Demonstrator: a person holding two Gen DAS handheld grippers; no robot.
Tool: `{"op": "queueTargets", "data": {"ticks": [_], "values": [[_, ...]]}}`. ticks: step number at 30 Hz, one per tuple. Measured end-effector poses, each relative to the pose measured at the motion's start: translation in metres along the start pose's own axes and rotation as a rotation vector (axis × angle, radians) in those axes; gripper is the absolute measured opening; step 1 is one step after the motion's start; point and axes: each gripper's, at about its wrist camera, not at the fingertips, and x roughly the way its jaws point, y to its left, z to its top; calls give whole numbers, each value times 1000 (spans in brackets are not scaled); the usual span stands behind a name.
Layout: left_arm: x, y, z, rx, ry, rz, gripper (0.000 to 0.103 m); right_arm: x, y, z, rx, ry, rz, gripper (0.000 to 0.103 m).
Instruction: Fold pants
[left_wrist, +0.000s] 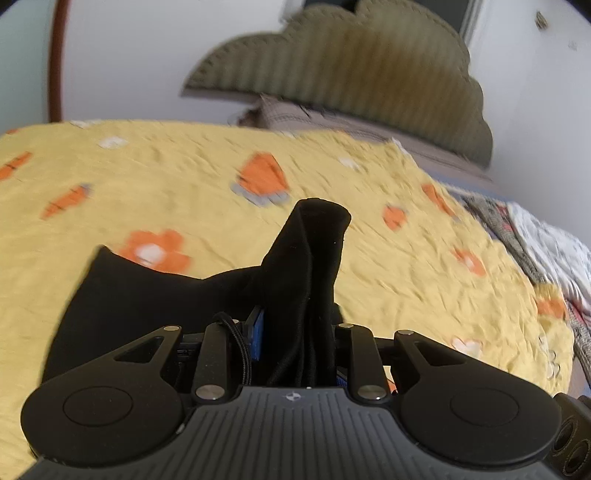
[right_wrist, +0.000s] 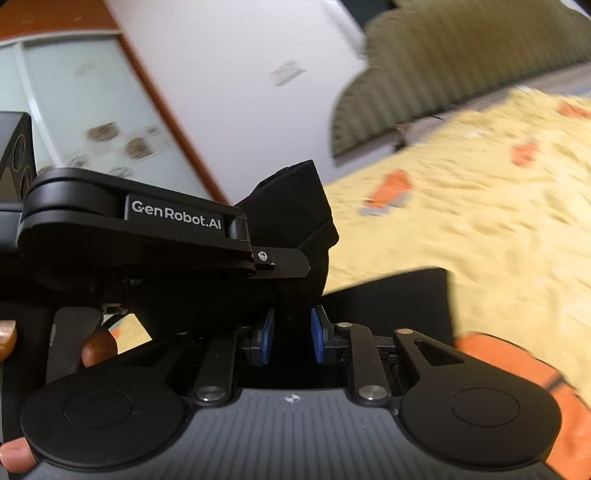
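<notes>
The pants (left_wrist: 306, 258) are plain black, a soft matte knit that bunches into thick rounded folds. Both tools have a pinch of them. On the left gripper (left_wrist: 295, 332) the jaws stand narrowly apart, closed on a gathered ridge of cloth that rises ahead of the fingers, with a flatter flap trailing to the left over the bed. On the right gripper (right_wrist: 291, 336) ribbed blue pads (right_wrist: 317, 334) press a wad of the same fabric from either side, the rest mounding up in front.

Below lies a yellow quilt (left_wrist: 369, 177), crinkled and puckered, printed with orange carrots and flowers. Behind it stands a scalloped headboard (left_wrist: 351, 66) in olive ribbed upholstery.

In the right wrist view the left gripper's smooth black body crosses the frame, bearing a label (right_wrist: 176, 216) in white letters, "GenRobot.AI". Fingertips (right_wrist: 98, 347) of a hand curl under it.
</notes>
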Motion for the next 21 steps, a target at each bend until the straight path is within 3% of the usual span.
{"op": "queueTargets", "data": {"ticks": [4,5,7,9,11,13,15,17,21], "values": [[27,-19,-8,25,48,4,27,0,-27,0,68,11,-50,22],[35,-22,-8,31,61,4,34,2,-32,0,88,12,-66,22],[51,-22,-10,39,106,-14,38,0,-43,0,135,5,-100,22],[59,-17,-8,-6,158,-68,53,-10,-54,0,142,-21,-132,23],[52,-8,-5,-39,175,-141,59,-25,-59,0,128,-52,-189,23],[39,0,1,-37,138,-169,61,-40,-67,1,118,-77,-279,23],[23,12,8,-38,64,-136,73,-51,-72,5,137,-110,-313,23],[12,28,15,-35,-4,-60,80,-54,-68,11,131,-128,-280,23],[23,57,23,41,-4,136,80,-24,-40,21,-7,-57,-166,23]]}}
